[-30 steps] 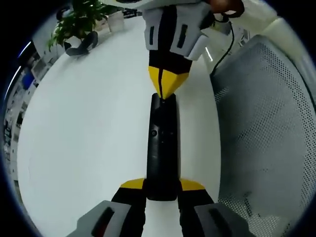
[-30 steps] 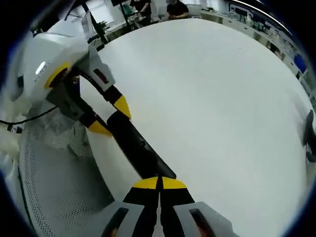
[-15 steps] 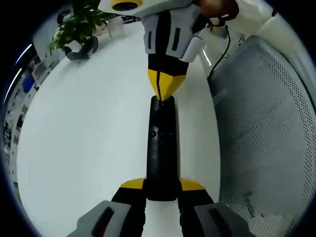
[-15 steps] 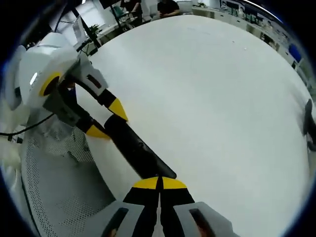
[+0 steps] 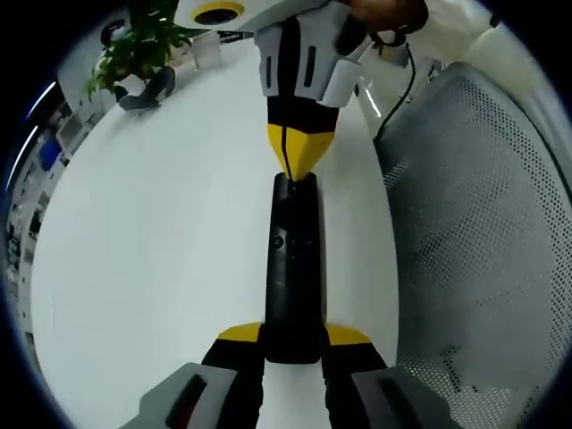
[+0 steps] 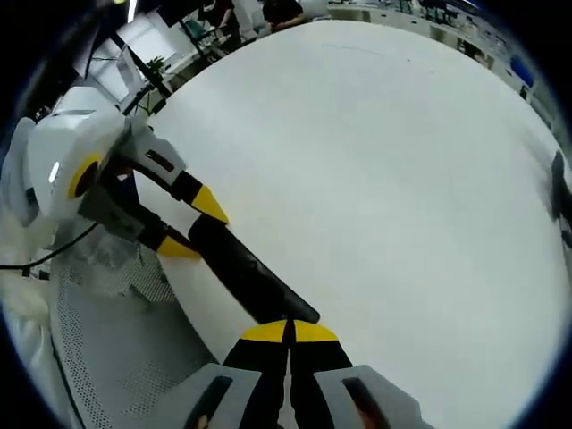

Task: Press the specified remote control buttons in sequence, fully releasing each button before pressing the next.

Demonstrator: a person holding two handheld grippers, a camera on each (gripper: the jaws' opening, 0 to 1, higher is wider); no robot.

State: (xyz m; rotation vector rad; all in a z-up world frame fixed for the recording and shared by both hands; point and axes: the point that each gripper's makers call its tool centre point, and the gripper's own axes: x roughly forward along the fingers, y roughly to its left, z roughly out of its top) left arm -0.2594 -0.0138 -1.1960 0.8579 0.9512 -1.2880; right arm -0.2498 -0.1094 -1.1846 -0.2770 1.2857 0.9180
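Left gripper view first: my left hand-held gripper (image 5: 292, 338) rises from the bottom of the view with its yellow-tipped jaws clamped on the near end of the black remote control (image 5: 292, 268); the remote runs straight away from me, lengthwise up the view, over the white surface (image 5: 152, 250) near its edge; one small round button shows on its upper face. At the remote's far end I see my right hand-held gripper (image 5: 296, 154) pointing down toward me, its yellow tips drawn together into a single wedge whose point touches the far end of the remote; behind its grey body a hand (image 5: 393, 13) and a pale sleeve hold it. To the right of the surface stands a white mesh chair (image 5: 483, 241); far off on the surface sit a potted plant (image 5: 134, 40) and a dark object just beside it.

Right gripper view: the right jaws come up closed, tip against tip, resting on the near end of the remote, which slants away to the upper left; the left hand-held gripper grips its far end from both sides, held level with the surface edge above the mesh chair.
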